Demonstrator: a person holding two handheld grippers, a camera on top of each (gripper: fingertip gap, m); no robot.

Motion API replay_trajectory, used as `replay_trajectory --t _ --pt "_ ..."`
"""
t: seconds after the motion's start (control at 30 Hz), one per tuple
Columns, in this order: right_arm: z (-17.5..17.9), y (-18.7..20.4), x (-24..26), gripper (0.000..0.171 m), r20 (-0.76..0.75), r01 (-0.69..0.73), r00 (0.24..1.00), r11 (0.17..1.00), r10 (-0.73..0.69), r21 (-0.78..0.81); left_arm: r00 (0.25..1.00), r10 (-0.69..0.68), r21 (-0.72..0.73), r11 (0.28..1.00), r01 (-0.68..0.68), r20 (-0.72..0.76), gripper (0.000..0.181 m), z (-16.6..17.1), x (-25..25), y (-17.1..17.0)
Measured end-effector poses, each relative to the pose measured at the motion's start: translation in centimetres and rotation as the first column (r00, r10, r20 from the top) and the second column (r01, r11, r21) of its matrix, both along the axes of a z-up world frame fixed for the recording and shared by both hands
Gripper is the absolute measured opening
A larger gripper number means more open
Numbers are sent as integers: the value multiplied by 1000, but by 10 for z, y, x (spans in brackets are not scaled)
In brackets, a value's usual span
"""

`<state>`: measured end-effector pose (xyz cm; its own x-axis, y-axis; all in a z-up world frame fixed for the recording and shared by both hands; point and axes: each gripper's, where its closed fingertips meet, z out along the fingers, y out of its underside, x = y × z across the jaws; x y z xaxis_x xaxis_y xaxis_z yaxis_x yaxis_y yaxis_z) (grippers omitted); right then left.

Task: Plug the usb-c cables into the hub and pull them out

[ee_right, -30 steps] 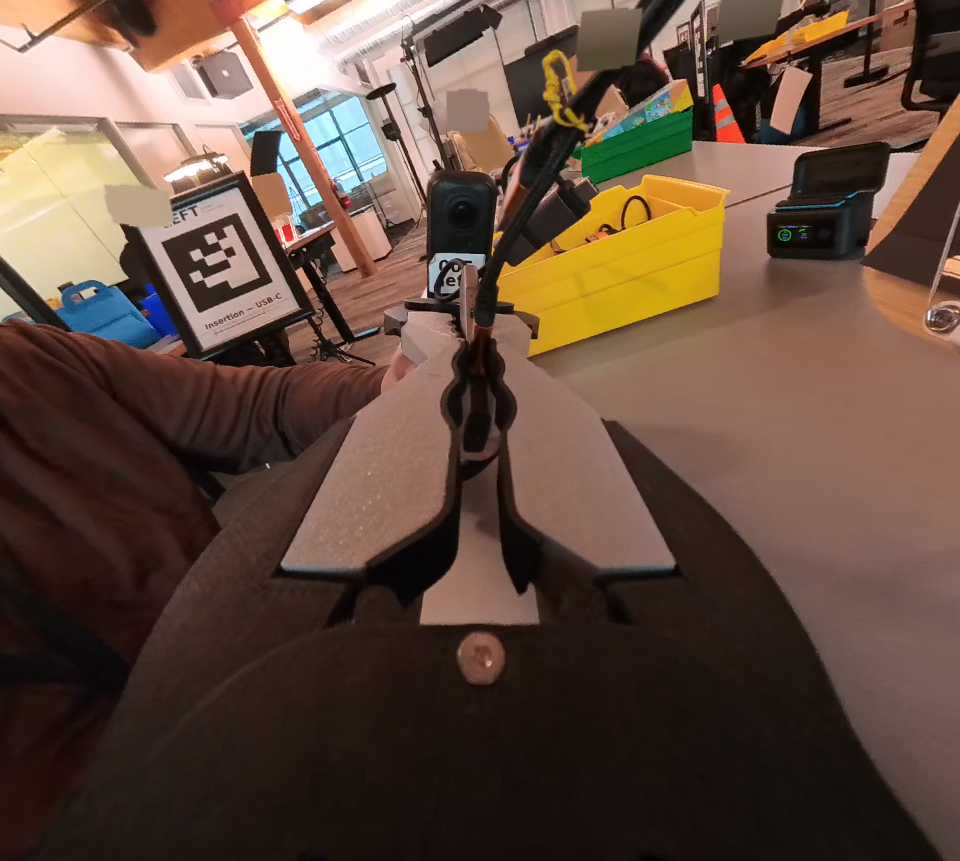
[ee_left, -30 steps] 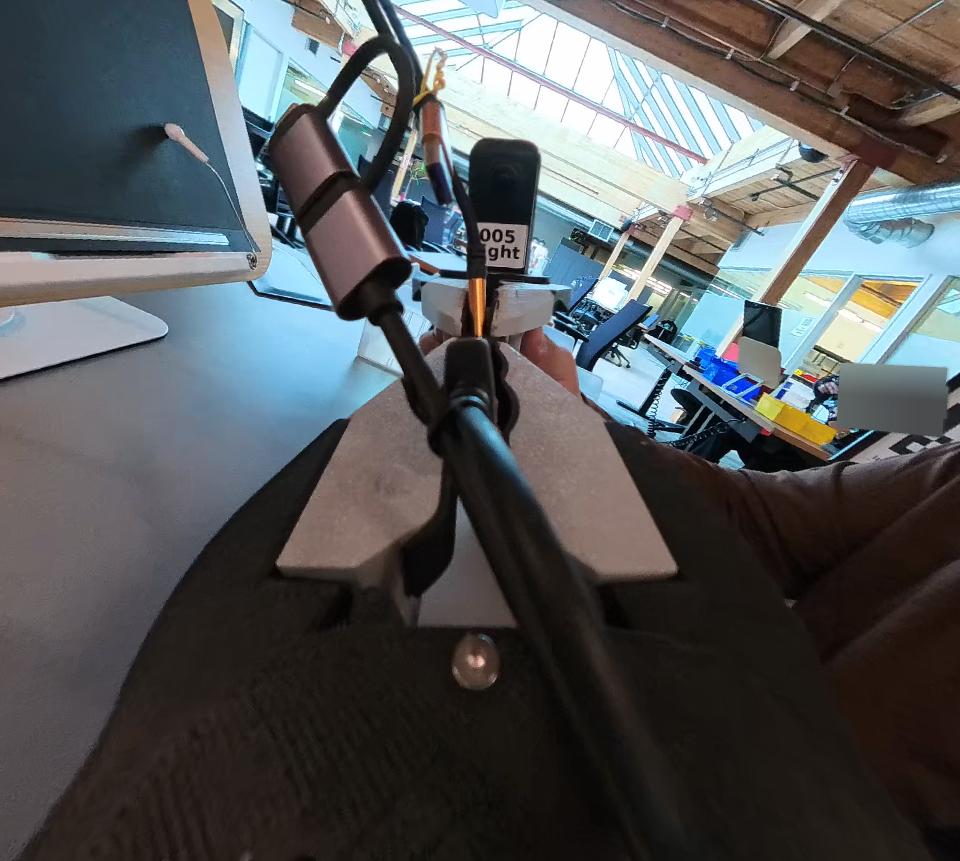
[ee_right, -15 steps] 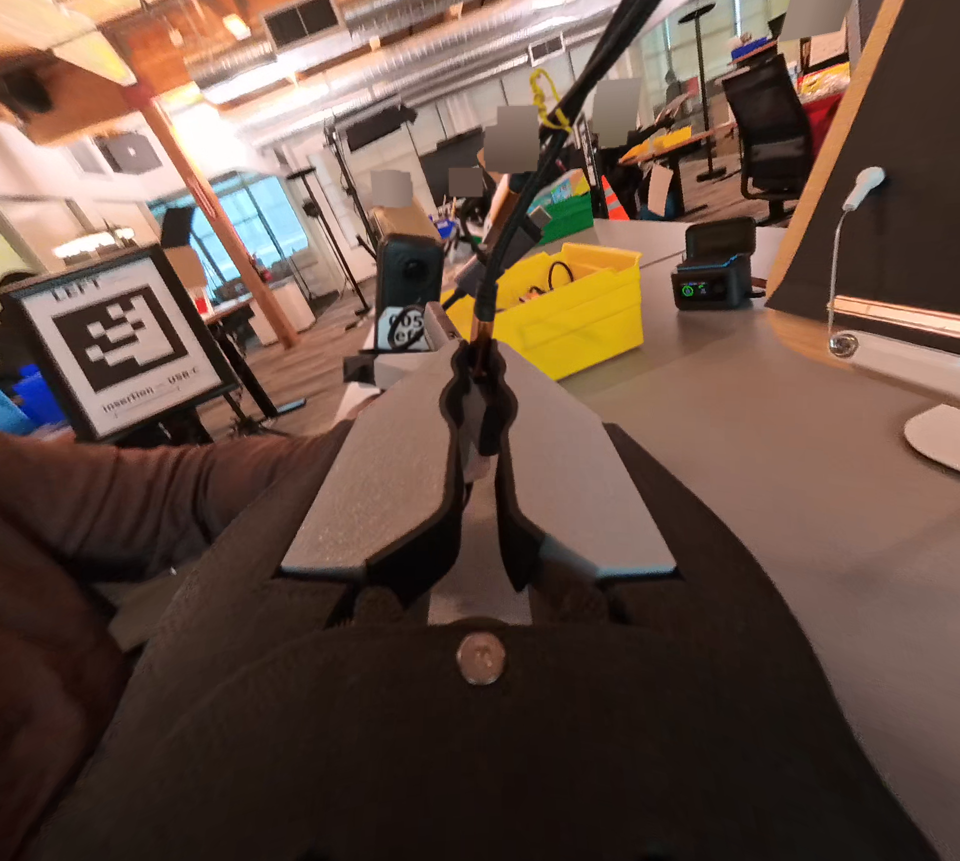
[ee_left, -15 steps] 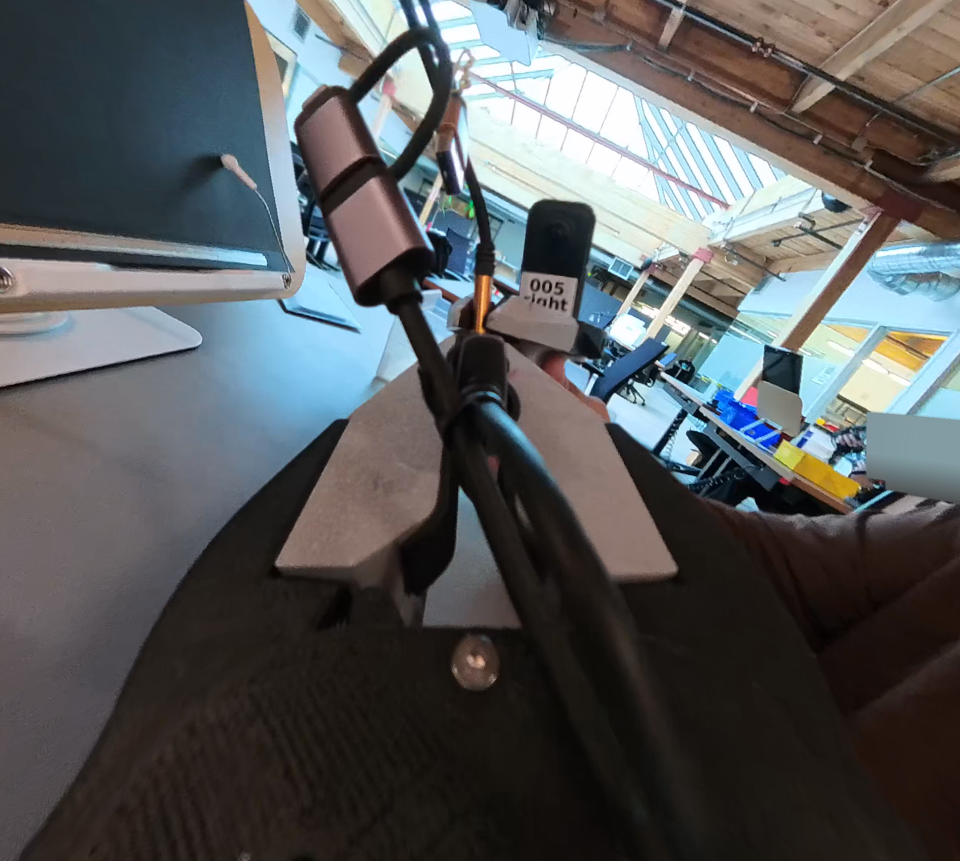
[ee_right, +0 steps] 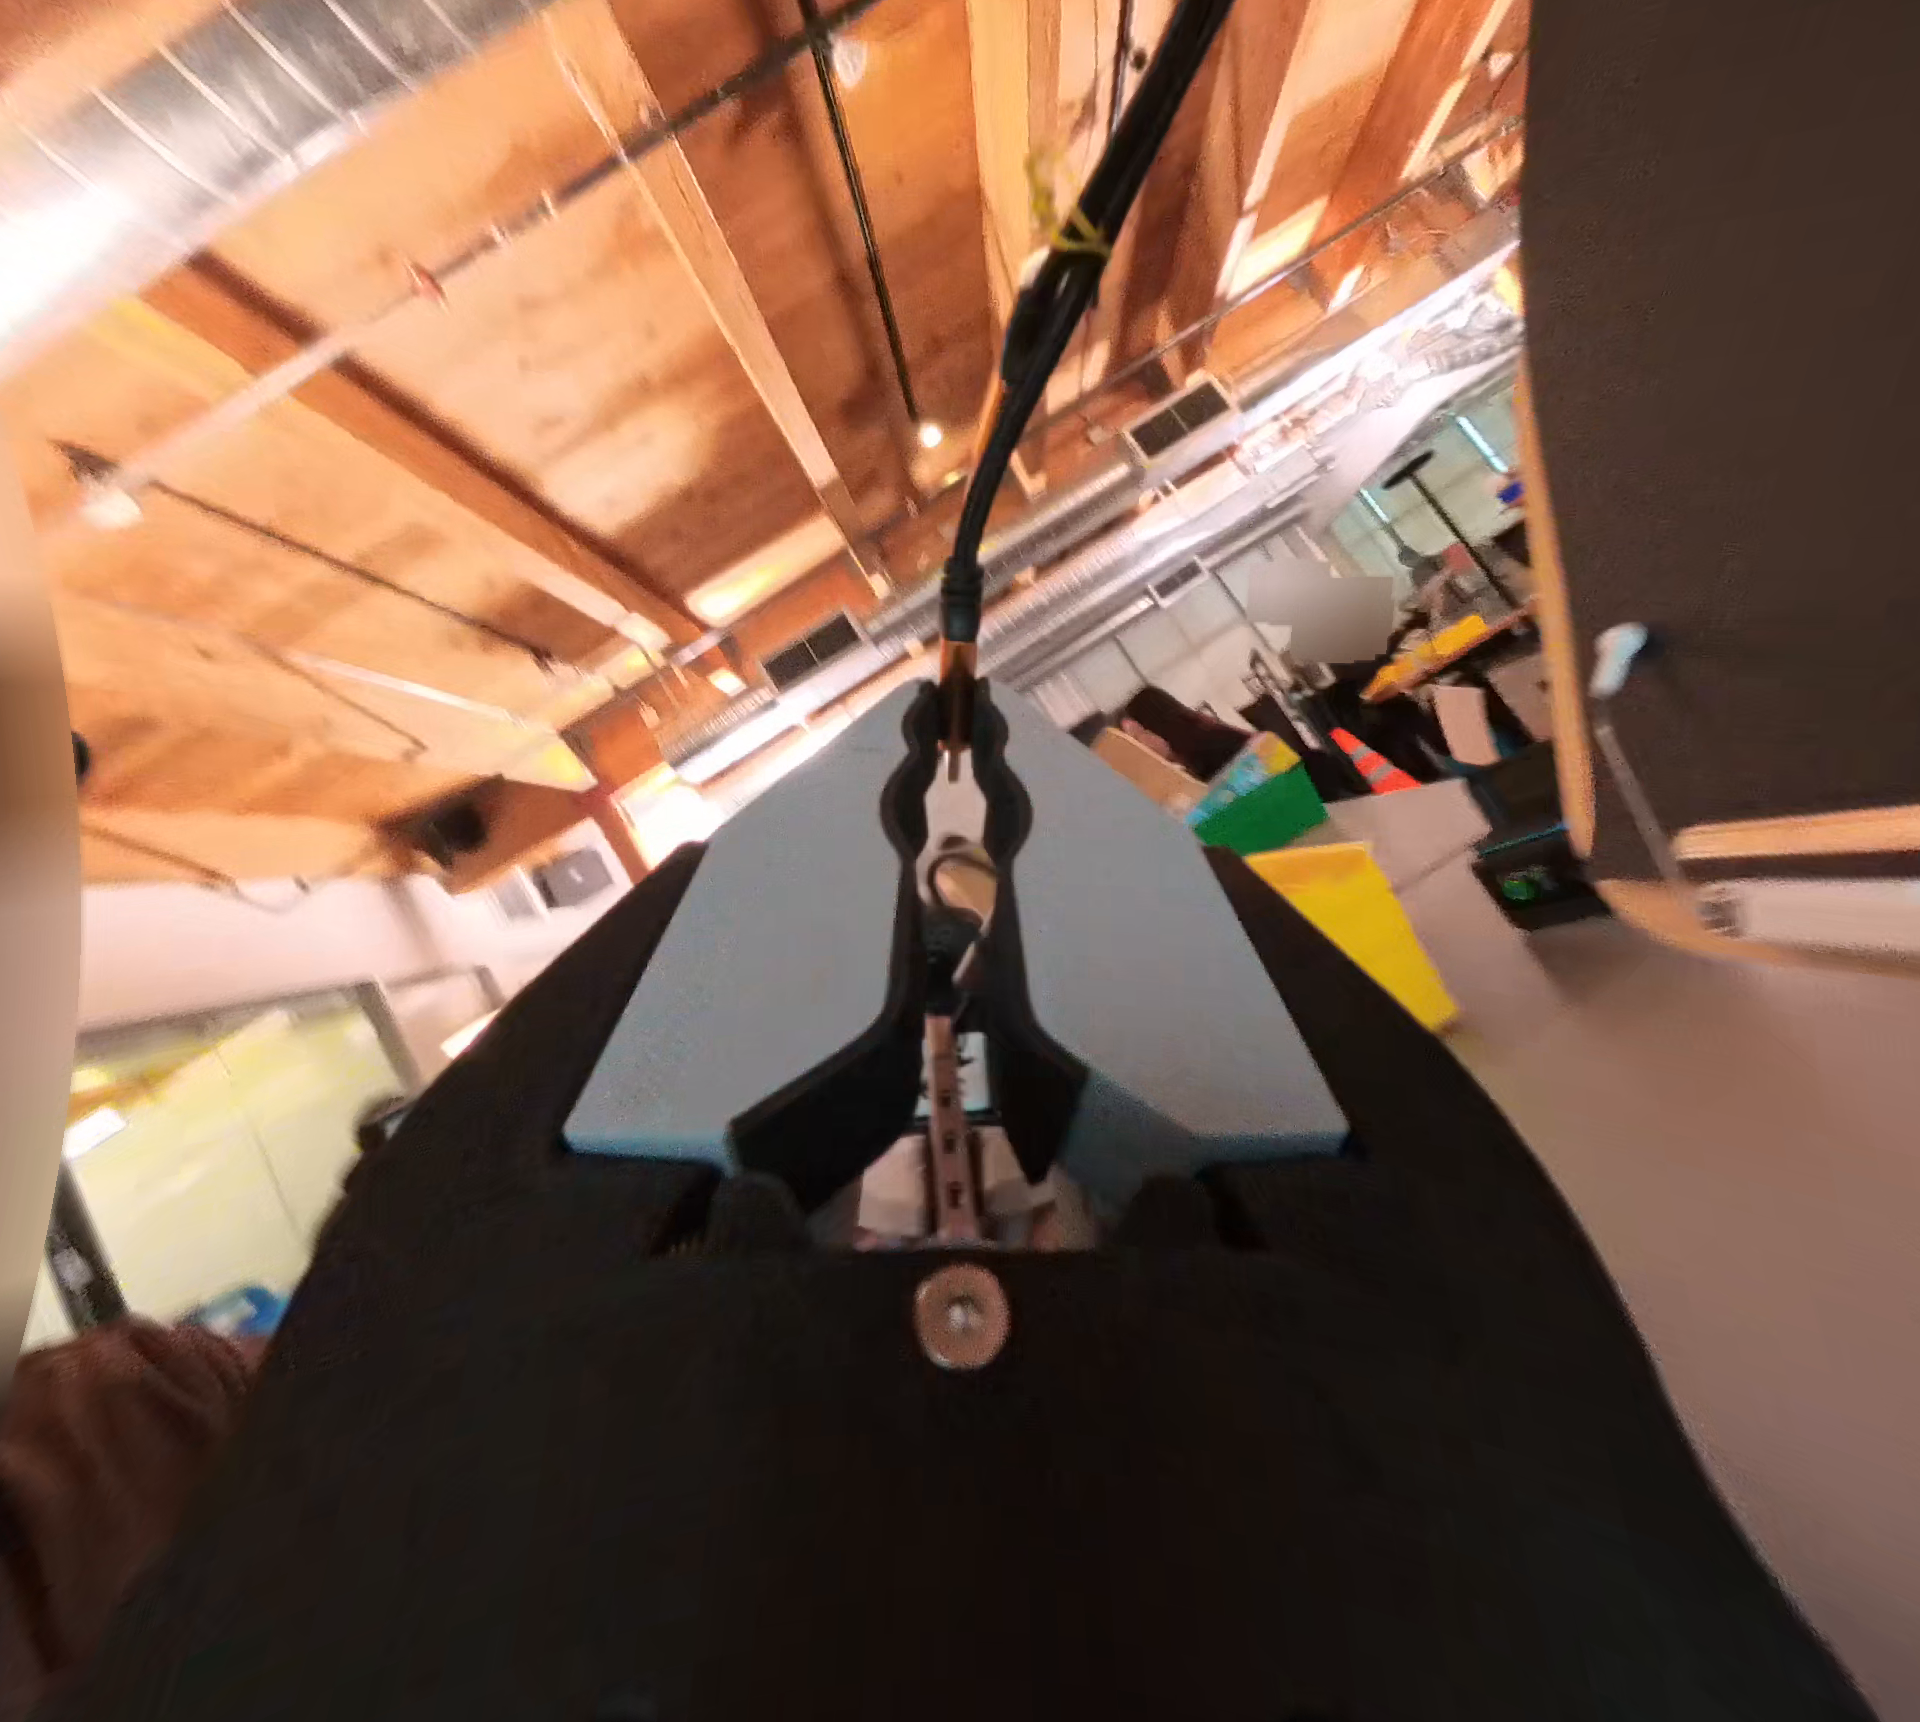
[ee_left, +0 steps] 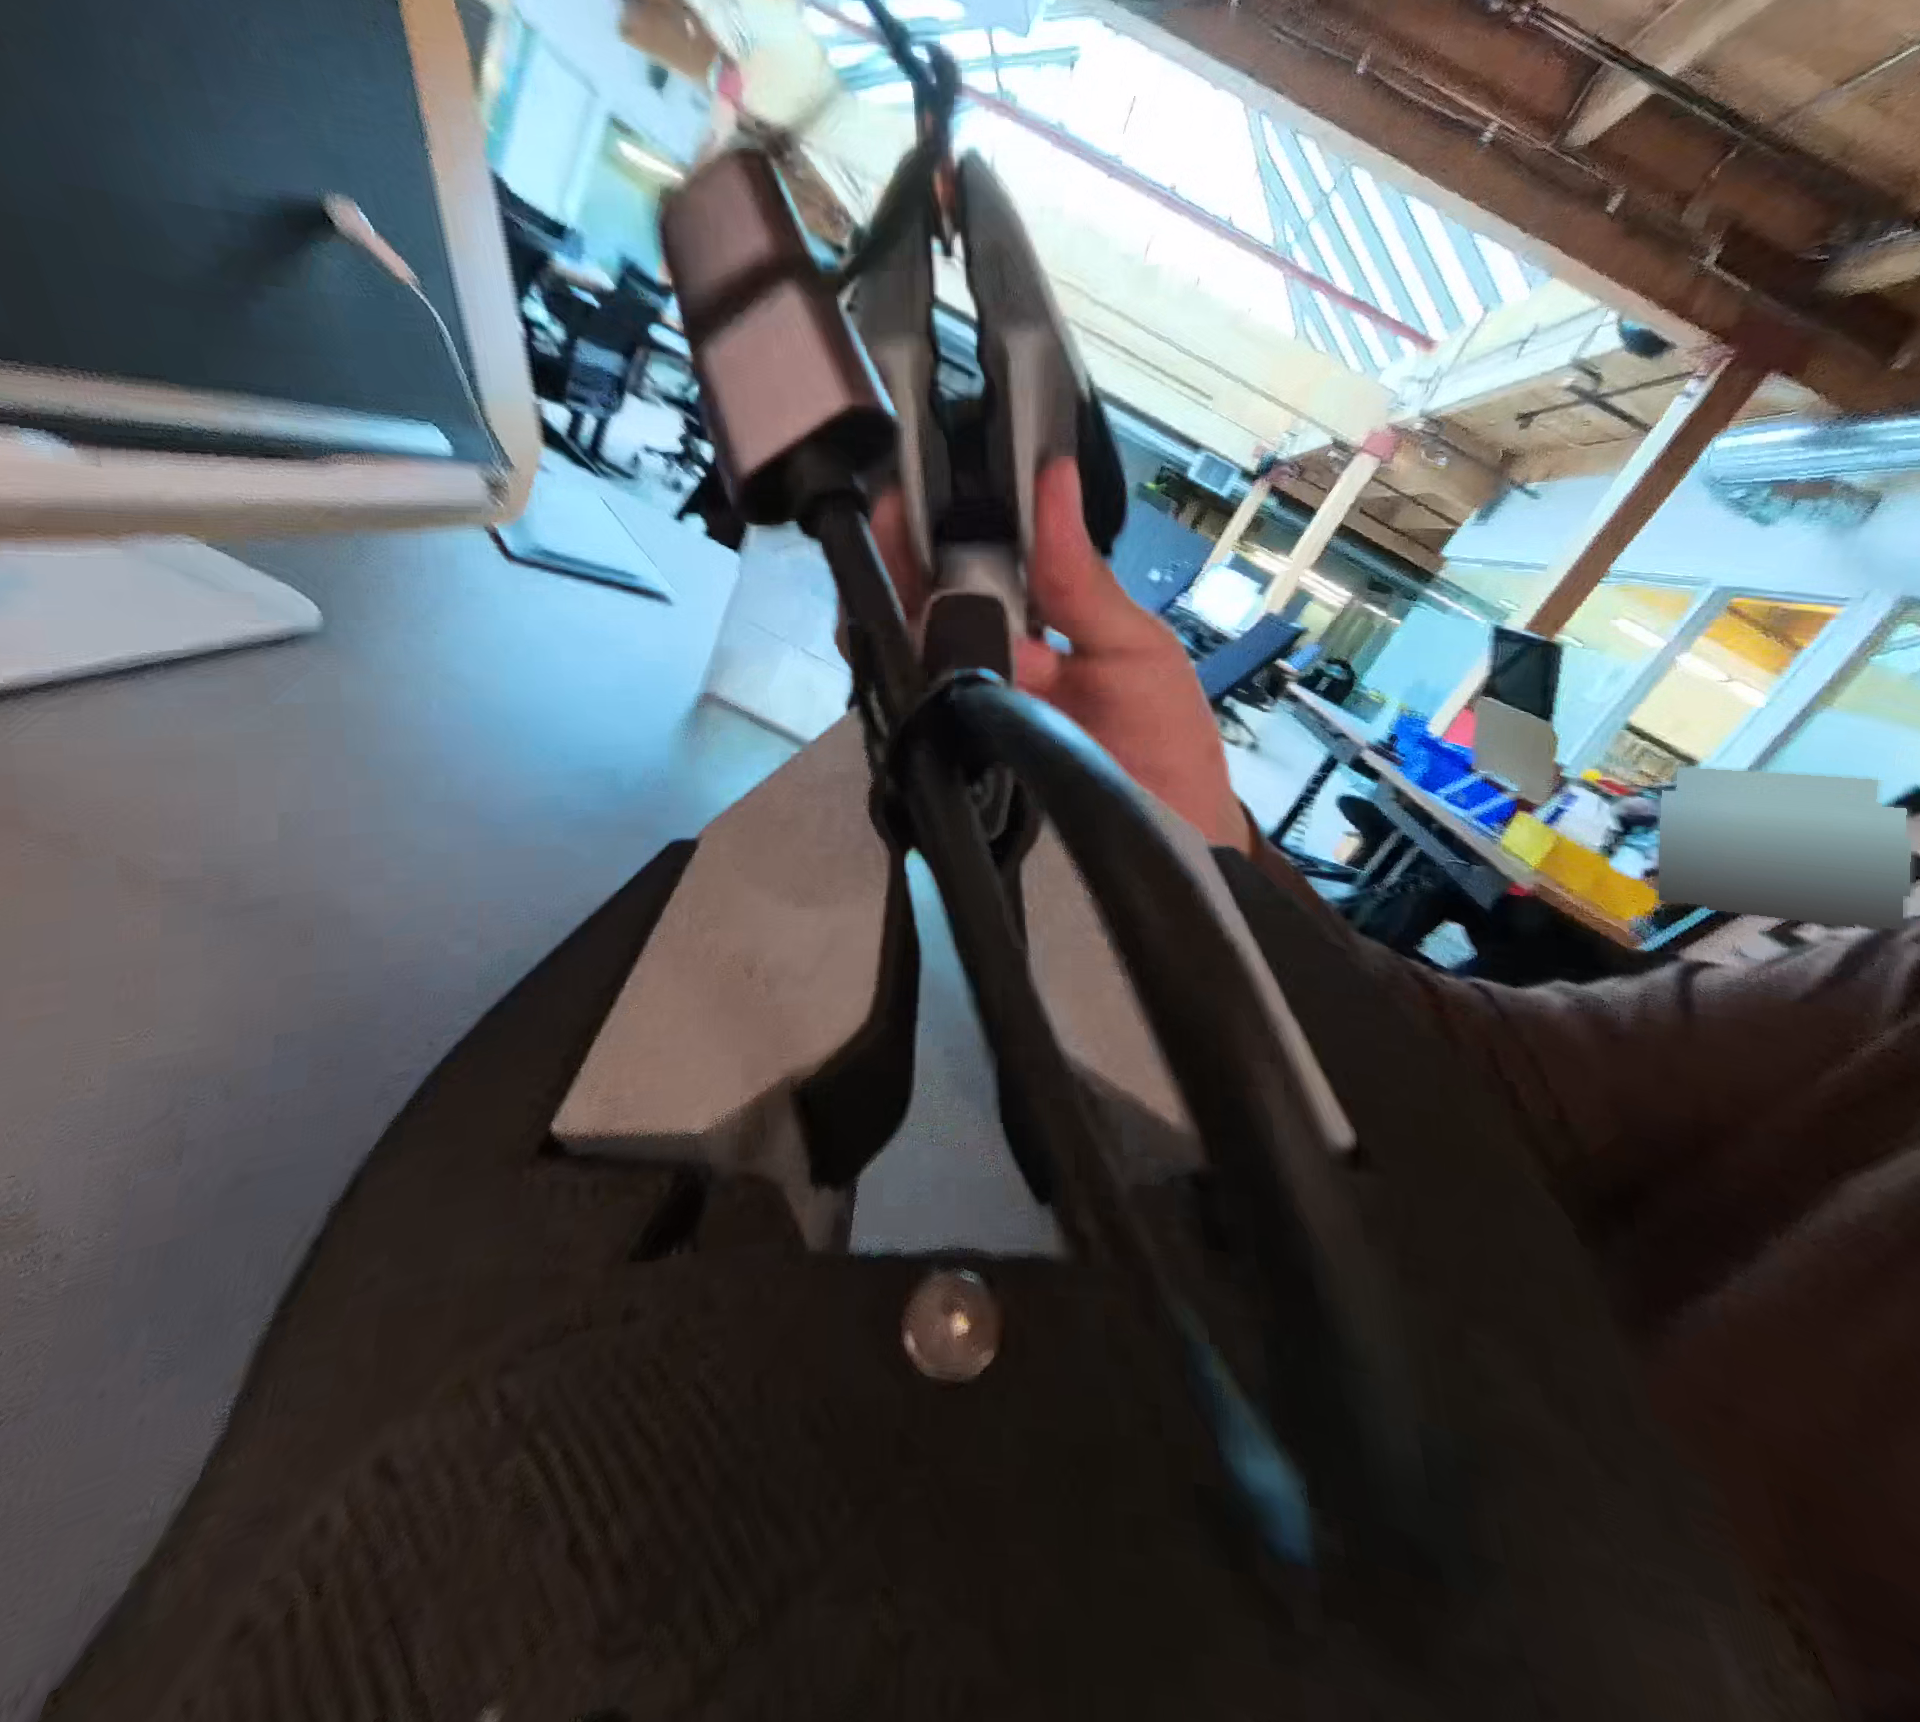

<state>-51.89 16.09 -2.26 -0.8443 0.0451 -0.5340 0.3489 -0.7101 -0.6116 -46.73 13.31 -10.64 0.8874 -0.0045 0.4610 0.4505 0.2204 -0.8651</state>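
In the left wrist view my left gripper (ee_left: 940,737) is shut on the hub's black cable (ee_left: 1039,997), which loops back toward the camera. The grey-brown metal hub (ee_left: 769,342) stands up from that cable, just above and left of the fingertips. My right gripper (ee_left: 940,166) is held by a hand (ee_left: 1101,654) close beside the hub, pointing up. In the right wrist view my right gripper (ee_right: 956,716) is shut on the orange USB-C plug (ee_right: 956,685). Its black cable (ee_right: 1039,322) runs up with a yellow tie (ee_right: 1070,228). Whether any plug sits in the hub is blurred.
A large monitor (ee_left: 208,114) stands on the grey table (ee_left: 312,841) at the left; it also shows in the right wrist view (ee_right: 1714,322). A yellow bin (ee_right: 1351,924), a green bin (ee_right: 1257,810) and a small black device (ee_right: 1527,888) are on the table behind. The grippers' ends are close to 10 cm from one another.
My right gripper has swung upward, so its view now faces the ceiling, and it has come up close beside the hub. Both stay shut on what they hold. The views are blurred by motion.
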Motion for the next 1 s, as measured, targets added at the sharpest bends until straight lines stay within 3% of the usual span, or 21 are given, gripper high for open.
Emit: replay_trajectory --t 0.03,0.1,0.17,0.27,0.43,0.6,0.7,0.8,0.9,1.0 --pt "-1 5 -1 1 -19 15 1000 998 -13 56 1000 -17 4 1000 17 24 7 -3 3 6" --pt "-16 1 0 1 -78 95 994 961 -77 260 999 -32 -5 999 32 11 7 -5 3 12" --pt "-24 -9 8 2 -132 124 988 915 -78 383 994 -25 -85 996 16 -104 8 -8 5 15" --pt "-19 -25 18 2 -187 110 982 902 -33 417 953 31 -200 975 -95 -300 7 -20 6 17" --pt "-24 -38 26 2 -282 186 959 840 -42 509 873 103 -295 917 -269 -478 8 -32 -7 15" --pt "6 -15 57 2 -401 320 909 809 -115 493 798 84 -428 808 -405 -597 7 -58 -22 12" --pt "27 16 97 2 -455 389 878 771 -147 503 769 39 -456 786 -418 -638 7 -64 -17 17" --pt "38 67 127 2 -509 532 828 612 -234 585 752 6 -465 783 -414 -659 7 -66 -9 22" --pt "40 142 142 1 -540 648 760 349 -362 677 737 -12 -467 780 -416 -676 7 -68 -4 24" --pt "26 221 153 2 -516 617 716 81 -469 782 732 0 -466 772 -433 -681 7 -68 -6 25"
